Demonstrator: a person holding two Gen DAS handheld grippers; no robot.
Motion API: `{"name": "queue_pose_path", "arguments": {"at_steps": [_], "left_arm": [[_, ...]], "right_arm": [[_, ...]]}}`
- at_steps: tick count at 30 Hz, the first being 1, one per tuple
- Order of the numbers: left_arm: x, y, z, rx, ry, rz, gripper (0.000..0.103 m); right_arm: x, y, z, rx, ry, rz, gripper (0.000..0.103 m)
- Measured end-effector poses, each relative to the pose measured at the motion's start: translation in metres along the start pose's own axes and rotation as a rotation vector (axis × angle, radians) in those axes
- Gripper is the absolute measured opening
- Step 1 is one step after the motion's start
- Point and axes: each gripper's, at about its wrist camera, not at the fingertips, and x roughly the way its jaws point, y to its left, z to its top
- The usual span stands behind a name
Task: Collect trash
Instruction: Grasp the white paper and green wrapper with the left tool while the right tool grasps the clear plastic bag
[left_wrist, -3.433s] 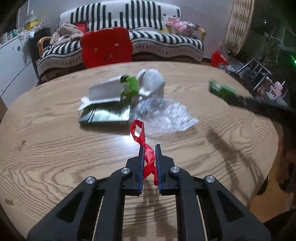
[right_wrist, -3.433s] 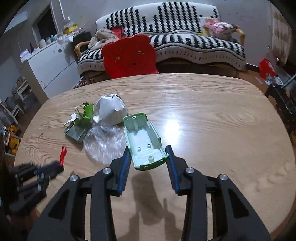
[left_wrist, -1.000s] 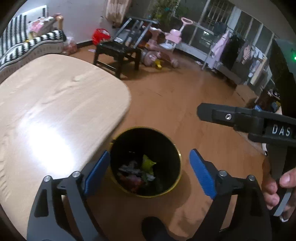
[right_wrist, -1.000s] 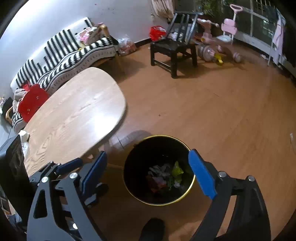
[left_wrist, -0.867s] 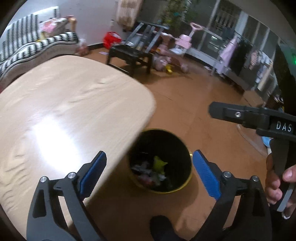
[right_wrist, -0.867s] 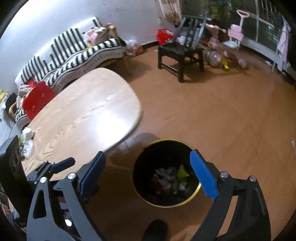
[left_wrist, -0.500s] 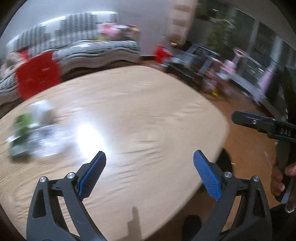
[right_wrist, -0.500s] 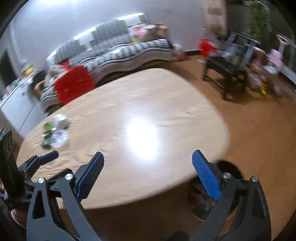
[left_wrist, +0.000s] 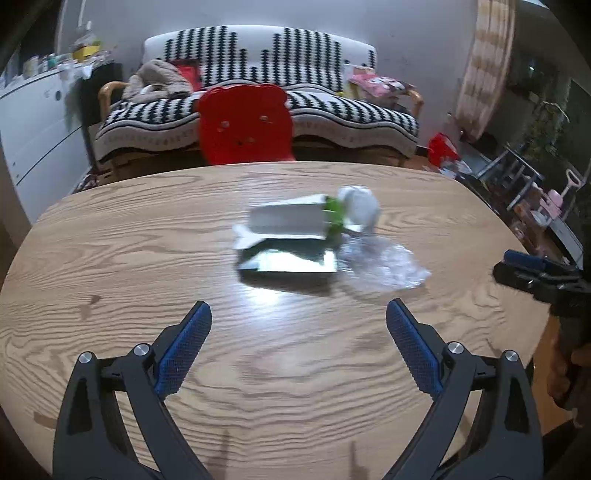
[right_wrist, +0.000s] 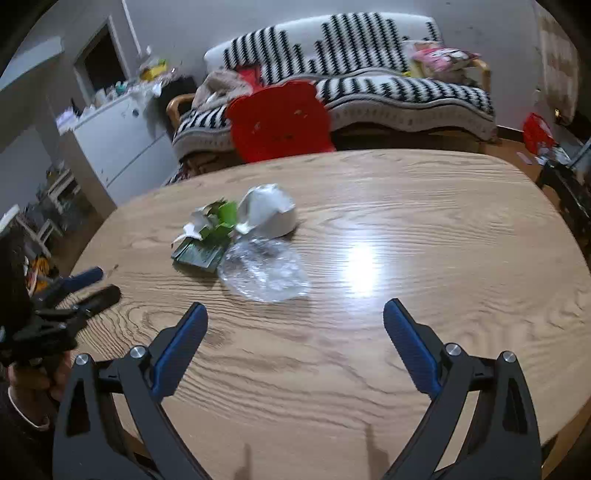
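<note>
Both swung from bin to table (left_wrist: 147, 258); left tool (left_wrist: 297, 325), right tool (right_wrist: 295, 325) spread, empty.

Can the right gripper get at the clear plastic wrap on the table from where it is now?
Probably yes. The right gripper is open, empty, and the clear plastic wrap lies just ahead-left on the table, its near edge unobstructed. The left gripper hovers well off to the side.
</note>
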Motion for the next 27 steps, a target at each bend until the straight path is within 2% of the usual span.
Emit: {"name": "queue_pose_path", "arguments": {"at_steps": [2,4,9,13,17,20,23,24,25,26,27], "left_arm": [[0.004,0.008,0.004,0.009,-0.003,-0.012,0.093],[0.015,0.008,0.011,0.063,-0.005,-0.025,0.093],[0.053,-0.009,0.036,0.304,-0.012,-0.018,0.093],[0.09,-0.014,0.057,0.32,0.023,-0.08,0.093],[0.123,-0.022,0.069,0.386,0.033,-0.092,0.093],[0.144,-0.025,0.076,0.387,0.037,-0.124,0.093],[0.16,-0.03,0.079,0.394,0.043,-0.109,0.093],[0.164,-0.031,0.079,0.398,0.051,-0.113,0.093],[0.166,-0.032,0.078,0.403,0.05,-0.114,0.093],[0.167,-0.033,0.077,0.408,0.038,-0.113,0.092],[0.168,-0.033,0.077,0.406,0.034,-0.112,0.086]], "right_arm": [[0.016,0.009,0.003,-0.019,0.016,0.001,0.093],[0.03,0.013,0.004,-0.036,0.03,0.009,0.093],[0.07,0.013,0.009,-0.05,0.07,0.011,0.093],[0.097,0.009,0.016,-0.062,0.09,0.011,0.093],[0.116,0.006,0.022,-0.051,0.11,0.04,0.093],[0.127,0.007,0.024,-0.062,0.133,0.057,0.087],[0.131,0.012,0.024,-0.087,0.136,0.055,0.072],[0.132,0.014,0.025,-0.097,0.139,0.06,0.06],[0.132,0.014,0.025,-0.099,0.143,0.063,0.042],[0.132,0.014,0.025,-0.098,0.149,0.065,0.032],[0.132,0.014,0.024,-0.099,0.154,0.065,0.022]]}}
